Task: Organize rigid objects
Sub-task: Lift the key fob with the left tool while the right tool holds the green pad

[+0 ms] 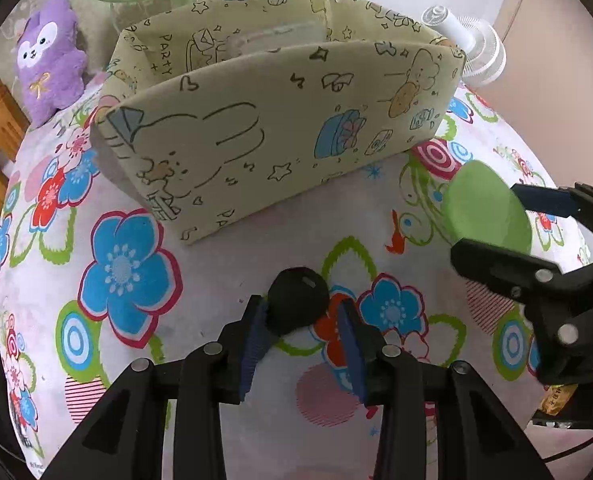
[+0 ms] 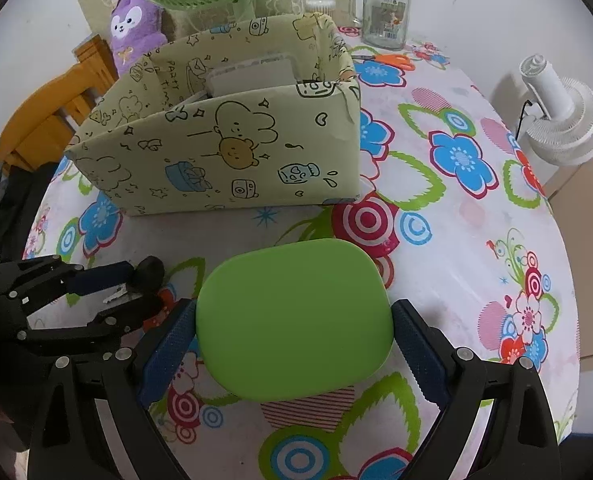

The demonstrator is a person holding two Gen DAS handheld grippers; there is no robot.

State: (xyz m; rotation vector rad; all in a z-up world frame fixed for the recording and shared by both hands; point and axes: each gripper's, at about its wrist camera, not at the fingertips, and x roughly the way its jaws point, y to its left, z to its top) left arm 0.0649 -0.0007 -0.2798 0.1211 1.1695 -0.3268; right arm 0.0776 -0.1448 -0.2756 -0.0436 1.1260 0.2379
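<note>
Between the printed fabric storage box (image 2: pixel 232 148) and the table's near edge I see open flowered tablecloth (image 2: pixel 476 216). My right gripper (image 2: pixel 294 334), tilted downward, grasps the flat green plastic lid (image 2: pixel 292 320). My left gripper (image 1: pixel 300 316) is nearly closed around the small round black knob (image 1: pixel 298 300); contact unclear.

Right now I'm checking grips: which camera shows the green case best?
The right wrist view: the green case fills the middle, its whole top visible between the right gripper pads, which press its sides. The left wrist view shows it only at the right edge, foreshortened and partly hidden by that gripper's finger.
</note>
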